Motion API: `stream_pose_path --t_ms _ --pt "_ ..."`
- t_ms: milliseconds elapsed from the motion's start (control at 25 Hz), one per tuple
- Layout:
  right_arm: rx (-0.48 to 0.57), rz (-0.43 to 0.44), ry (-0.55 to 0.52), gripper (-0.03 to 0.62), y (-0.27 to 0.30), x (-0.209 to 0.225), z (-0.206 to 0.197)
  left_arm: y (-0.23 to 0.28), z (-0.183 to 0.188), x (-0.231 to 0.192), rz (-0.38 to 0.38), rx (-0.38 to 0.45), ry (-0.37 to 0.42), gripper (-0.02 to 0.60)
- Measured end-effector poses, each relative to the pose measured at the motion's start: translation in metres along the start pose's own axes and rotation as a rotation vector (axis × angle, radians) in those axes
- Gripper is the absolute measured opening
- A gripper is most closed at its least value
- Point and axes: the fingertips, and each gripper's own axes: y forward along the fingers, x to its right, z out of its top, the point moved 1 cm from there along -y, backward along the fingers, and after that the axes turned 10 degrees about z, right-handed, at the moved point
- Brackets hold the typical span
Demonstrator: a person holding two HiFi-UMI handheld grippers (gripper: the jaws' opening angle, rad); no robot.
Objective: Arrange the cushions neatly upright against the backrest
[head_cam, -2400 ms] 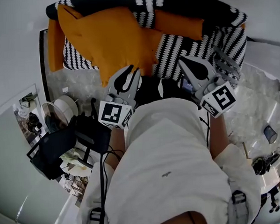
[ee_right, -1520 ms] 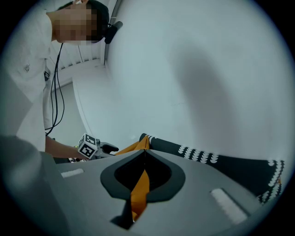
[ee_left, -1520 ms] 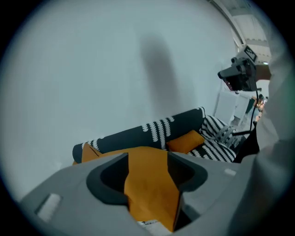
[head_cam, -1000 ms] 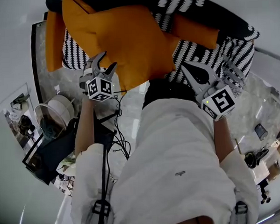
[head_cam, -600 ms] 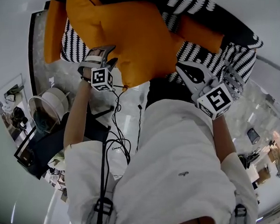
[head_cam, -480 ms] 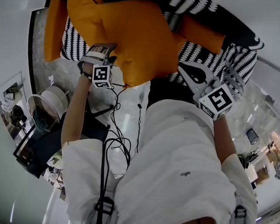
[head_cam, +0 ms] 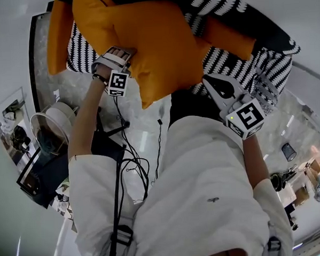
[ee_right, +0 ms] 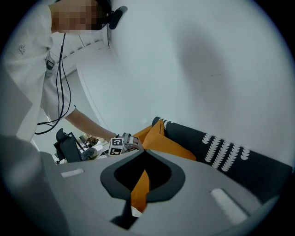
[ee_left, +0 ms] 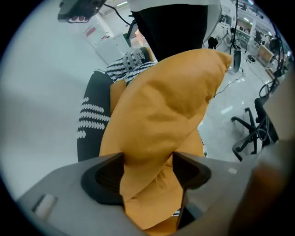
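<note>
Left gripper (ee_left: 147, 173) has rolled, fingers (ee_left: 103, 177) clamping orange cushion (head_cam: 161, 44); right gripper (ee_right: 143, 154) pinches its edge

A lab-like office space, judging by swivel chair (ee_left: 244, 122) and trailing floor cables (head_cam: 131, 165).

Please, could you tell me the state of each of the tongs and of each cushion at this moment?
Left tongs: shut on an edge of the large orange cushion.
Right tongs: shut, pinching a thin strip of the same cushion.
Large orange cushion: held up over the sofa, creased, not yet upright against the backrest.
Second orange cushion: resting on the sofa by the backrest, untouched.
</note>
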Motion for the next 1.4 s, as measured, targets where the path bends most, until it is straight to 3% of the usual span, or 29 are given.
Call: stream_pose_path --t_ms 80,240,440,920,1400 --pt "-0.001 -0.002 0.008 0.028 0.001 0.002 -0.002 0.004 0.0 -0.002 0.025 0.004 0.013 0.323" --pt "-0.003 -0.011 0.022 0.027 0.002 0.002 -0.003 0.004 0.001 -0.01 0.064 0.02 0.012 0.249" --pt "0.007 -0.023 0.026 0.028 0.004 0.0 -0.003 0.002 0.002 -0.016 0.051 0.028 -0.018 0.161" --pt "0.062 -0.118 0.055 0.028 -0.02 0.008 -0.01 -0.019 0.038 -0.058 0.089 0.103 -0.085 0.04" --pt "0.064 -0.307 0.117 0.028 -0.079 0.077 -0.053 -0.029 0.072 -0.115 0.056 0.197 -0.131 0.023"
